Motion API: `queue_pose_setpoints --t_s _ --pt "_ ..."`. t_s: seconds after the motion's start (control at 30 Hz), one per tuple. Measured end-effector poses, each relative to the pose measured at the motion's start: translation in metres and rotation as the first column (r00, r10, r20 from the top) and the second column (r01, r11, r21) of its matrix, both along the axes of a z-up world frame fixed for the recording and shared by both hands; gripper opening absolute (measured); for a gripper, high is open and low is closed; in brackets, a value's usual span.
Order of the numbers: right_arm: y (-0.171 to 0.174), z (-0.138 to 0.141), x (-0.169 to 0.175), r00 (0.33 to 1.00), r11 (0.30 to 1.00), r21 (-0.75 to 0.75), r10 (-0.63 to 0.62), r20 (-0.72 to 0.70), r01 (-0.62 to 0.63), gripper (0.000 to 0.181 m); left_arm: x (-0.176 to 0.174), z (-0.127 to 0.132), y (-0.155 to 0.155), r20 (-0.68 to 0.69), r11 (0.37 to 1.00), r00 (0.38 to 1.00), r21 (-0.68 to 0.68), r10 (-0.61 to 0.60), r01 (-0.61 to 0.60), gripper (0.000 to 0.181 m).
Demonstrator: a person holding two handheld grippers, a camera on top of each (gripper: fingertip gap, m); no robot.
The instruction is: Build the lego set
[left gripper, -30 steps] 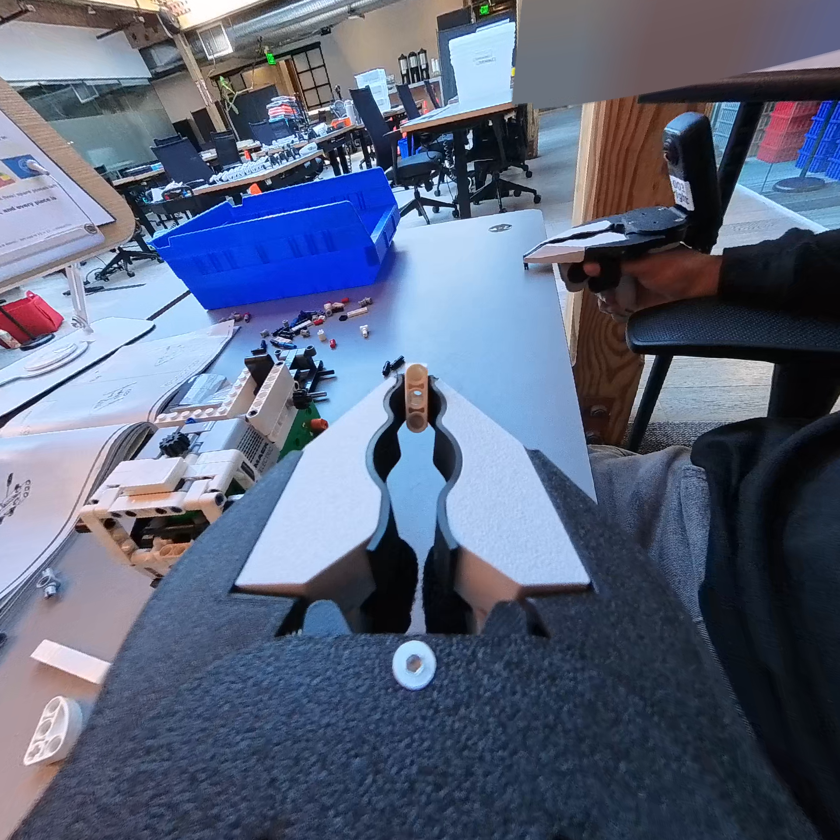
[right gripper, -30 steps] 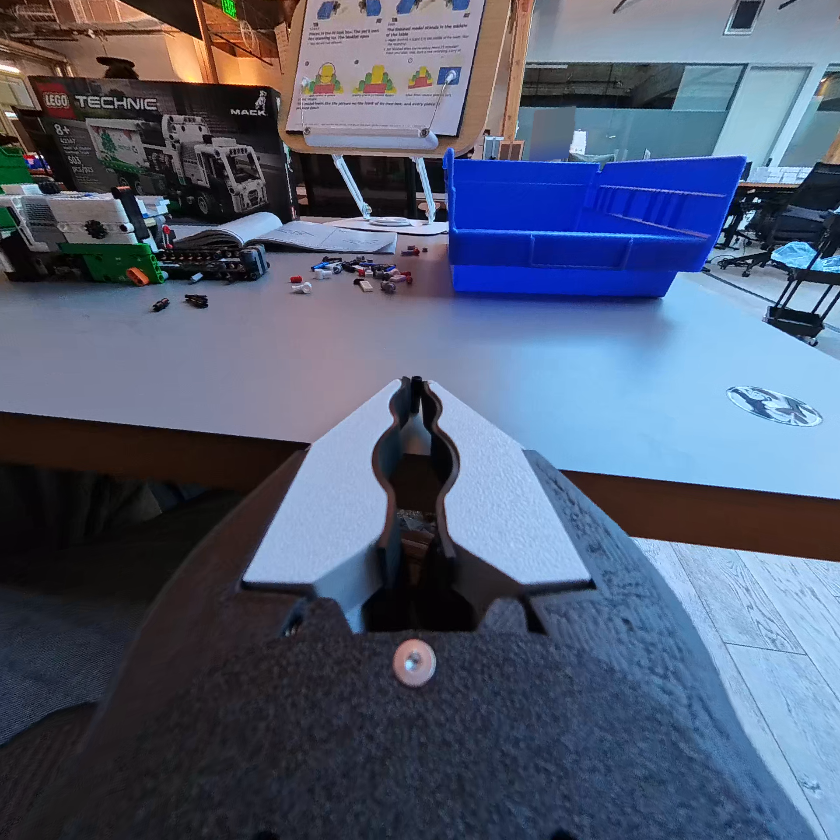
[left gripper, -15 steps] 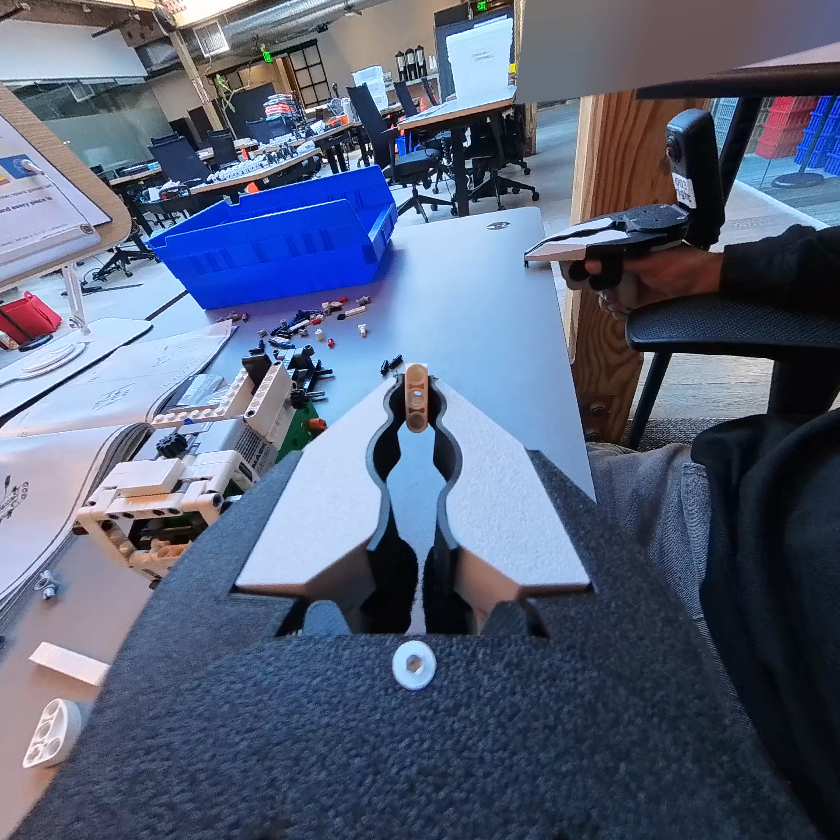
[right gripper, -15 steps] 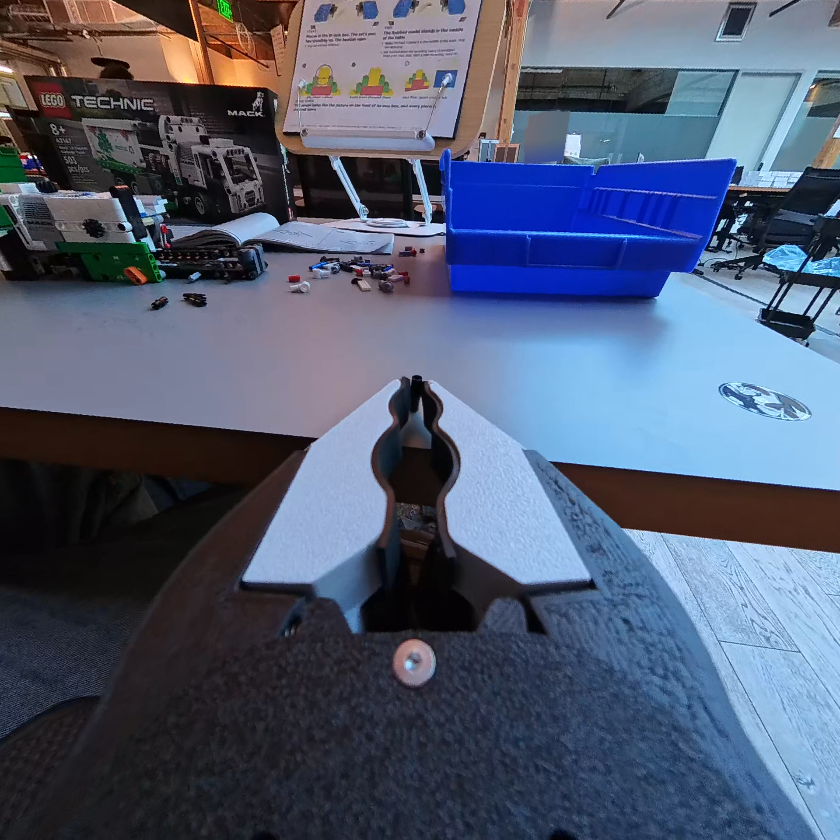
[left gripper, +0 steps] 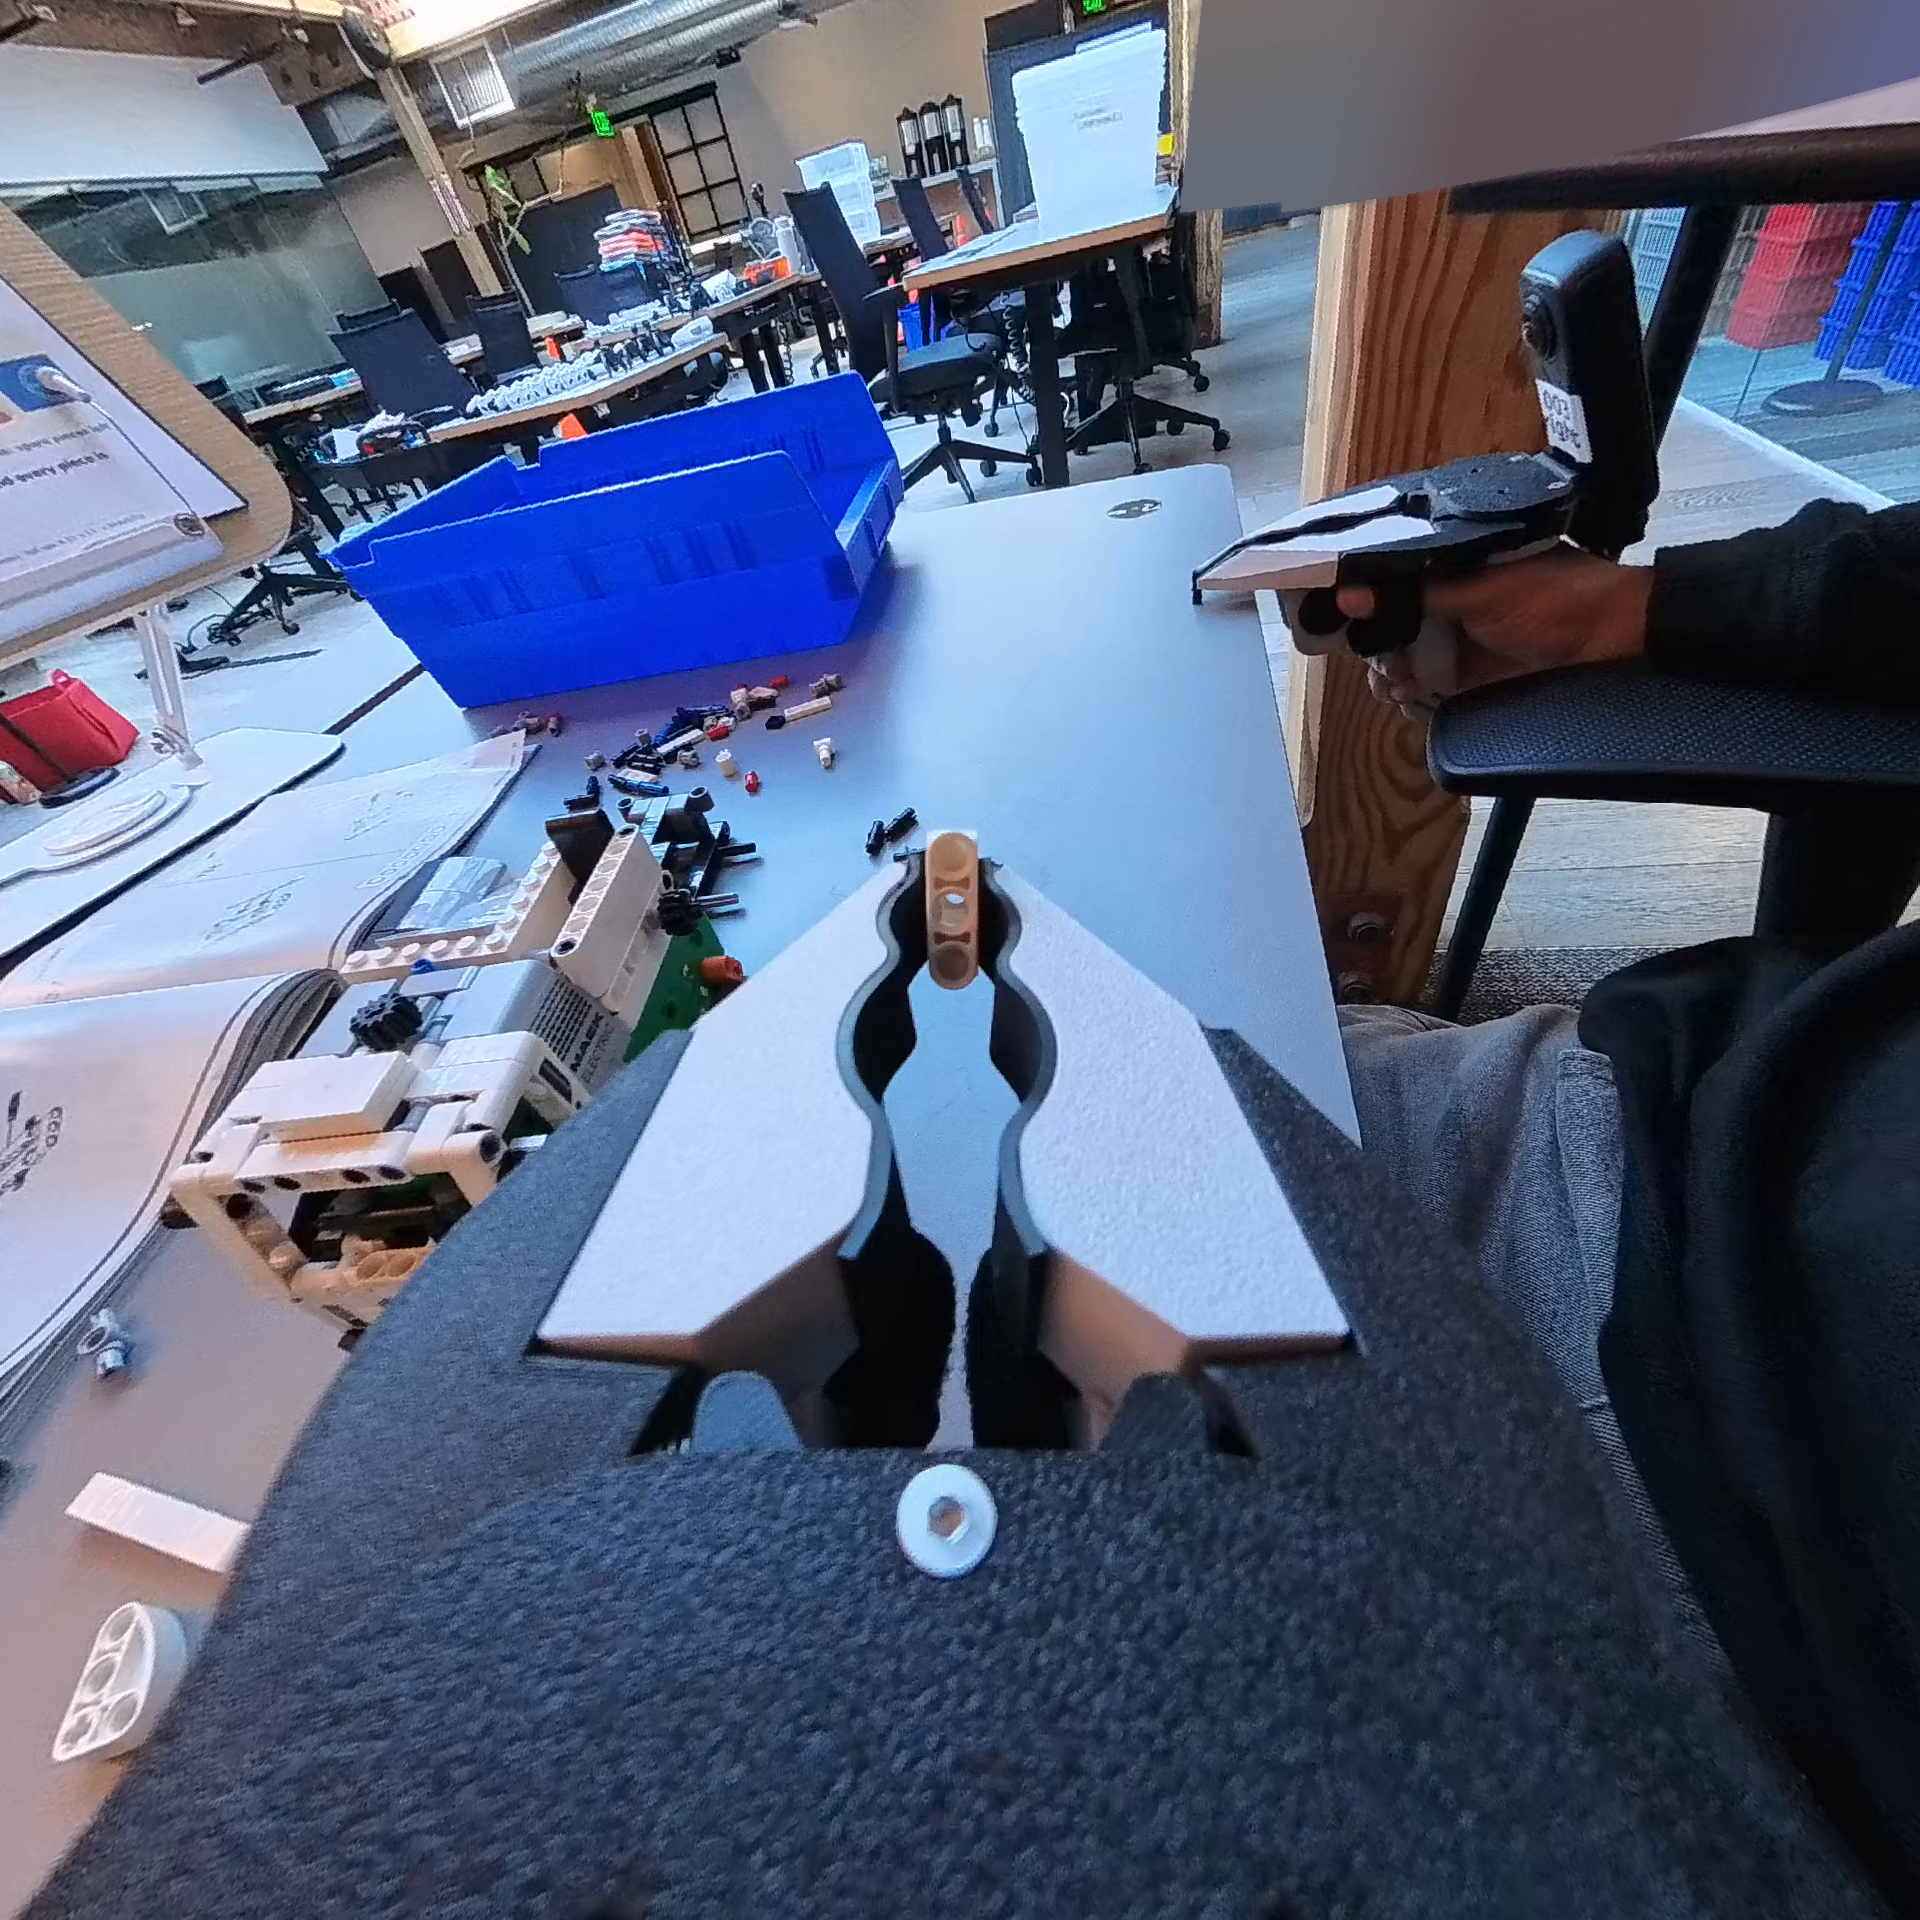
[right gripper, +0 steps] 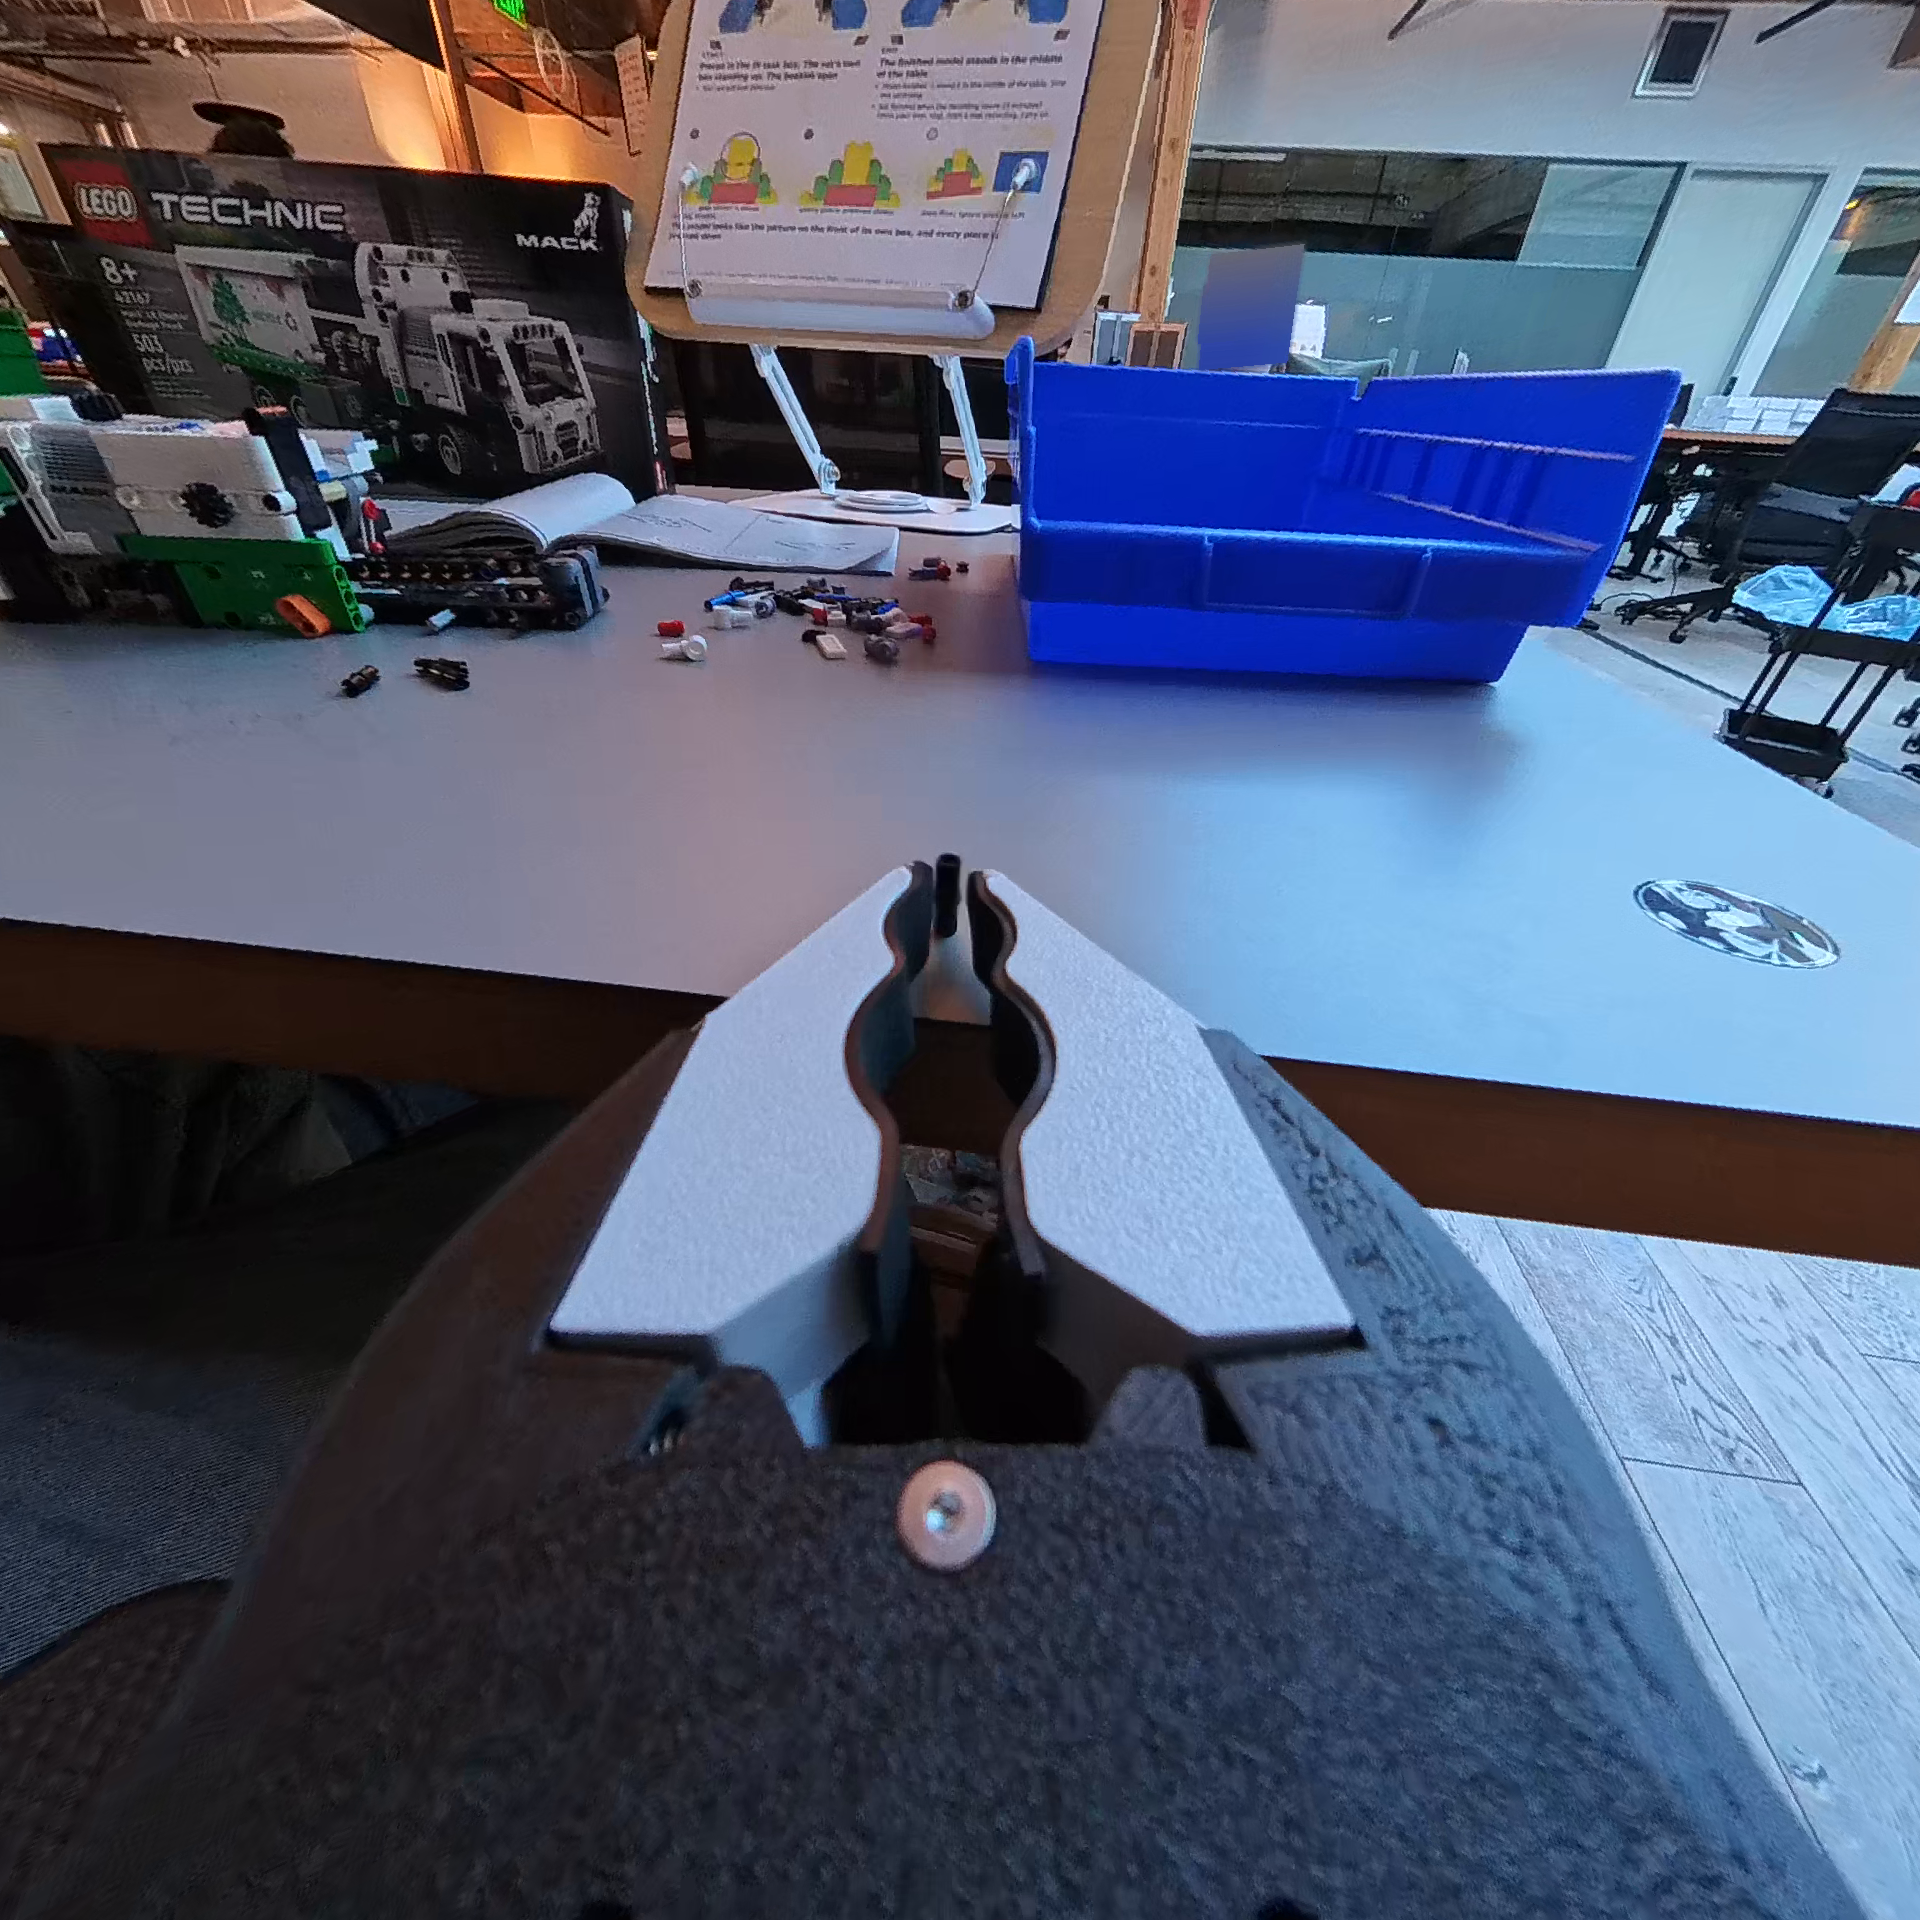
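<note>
My left gripper [left gripper: 951, 883] is shut on a tan two-hole lego piece [left gripper: 952, 910] and holds it above the grey table [left gripper: 1081, 727]. The half-built white, green and black truck [left gripper: 436, 1049] lies on the table to its left; it also shows in the right wrist view [right gripper: 197, 520]. My right gripper [right gripper: 948, 883] is shut on a small black pin [right gripper: 947, 891] and hovers over the table's near edge; it also shows at the right in the left wrist view [left gripper: 1205, 584], held by a hand. Loose small pieces [left gripper: 717, 732] lie beyond the truck.
A blue bin [left gripper: 634, 561] stands at the back of the table [right gripper: 1278, 520]. An open instruction booklet [right gripper: 644, 520], the set's box [right gripper: 343, 312] and a sheet on a stand [right gripper: 873, 145] are behind the pieces. Two black pins [right gripper: 416, 675] lie apart. A chair armrest [left gripper: 1662, 738] is at the right. About 35 cm separates my left fingertips from my right.
The right gripper has risen and moved forward a little over the table edge, with the black pin now showing clearly at its tips. The left gripper has hardly moved.
</note>
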State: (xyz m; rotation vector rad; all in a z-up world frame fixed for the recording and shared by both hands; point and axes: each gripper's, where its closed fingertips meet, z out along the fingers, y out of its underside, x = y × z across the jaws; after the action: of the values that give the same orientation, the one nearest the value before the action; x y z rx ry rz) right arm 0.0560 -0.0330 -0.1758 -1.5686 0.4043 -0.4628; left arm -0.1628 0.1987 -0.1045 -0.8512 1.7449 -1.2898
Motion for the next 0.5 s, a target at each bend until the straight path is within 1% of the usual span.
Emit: queue_pose_setpoints --t_s 0.37,0.43,0.5 --pt "0.0 0.004 -0.002 1.0 1.0 0.015 0.005 0.012 -0.006 0.008 0.0 0.0 -0.001 -0.002 1.0 1.0 0.001 -0.002 0.002 0.006" --pt "0.0 0.004 -0.001 1.0 1.0 0.011 -0.001 0.011 0.001 0.011 0.0 -0.001 -0.001 -0.003 1.0 1.0 0.002 -0.002 0.002 0.006" --pt "-0.005 0.018 0.003 0.999 0.999 0.043 -0.029 0.015 0.028 0.021 0.0 -0.001 -0.001 -0.005 1.0 1.0 0.001 -0.002 0.002 0.006"
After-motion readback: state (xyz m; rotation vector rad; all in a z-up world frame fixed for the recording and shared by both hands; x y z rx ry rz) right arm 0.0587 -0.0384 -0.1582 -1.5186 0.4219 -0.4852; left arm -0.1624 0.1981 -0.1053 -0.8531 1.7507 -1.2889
